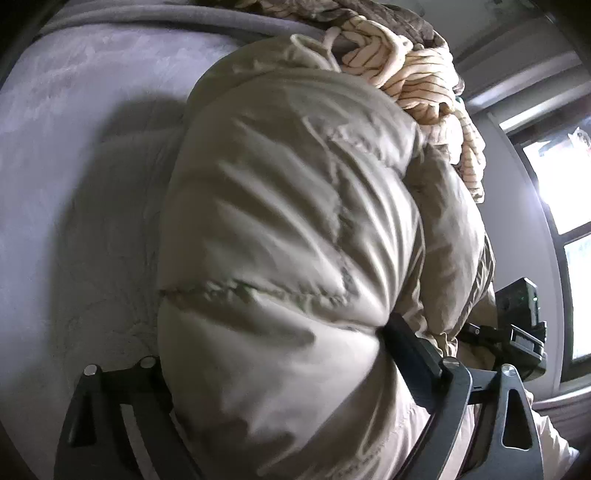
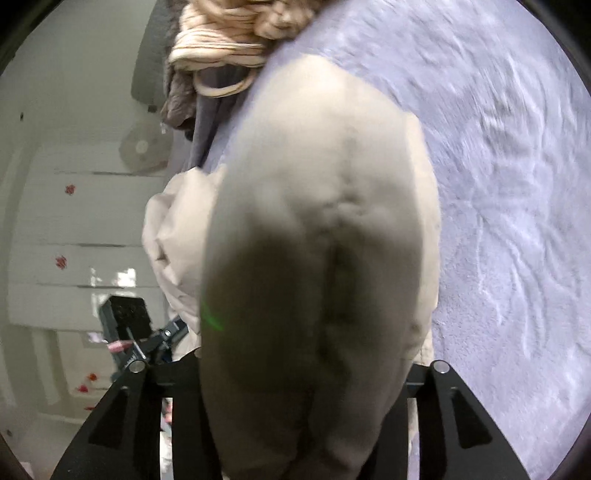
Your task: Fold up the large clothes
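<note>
Jacket (image 1: pixel 288 240), beige and puffy, bulges up over the grey bed (image 1: pixel 74 147) and fills the middle of both views. The left gripper (image 1: pixel 266 354) stands wide, its jaws either side of the jacket's bulk; whether the pads press it I cannot tell. The right gripper (image 2: pixel 288 369) also straddles the jacket, fingertips hidden by the fabric, so its grip is unclear too. Beyond the jacket, at the bed's far edge, lies a striped cloth (image 1: pixel 417 74) on a brown heap (image 1: pixel 399 22).

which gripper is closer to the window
Right. The right gripper is between the puffy jacket and the window; the left gripper is on the jacket's other side, away from it.
</note>
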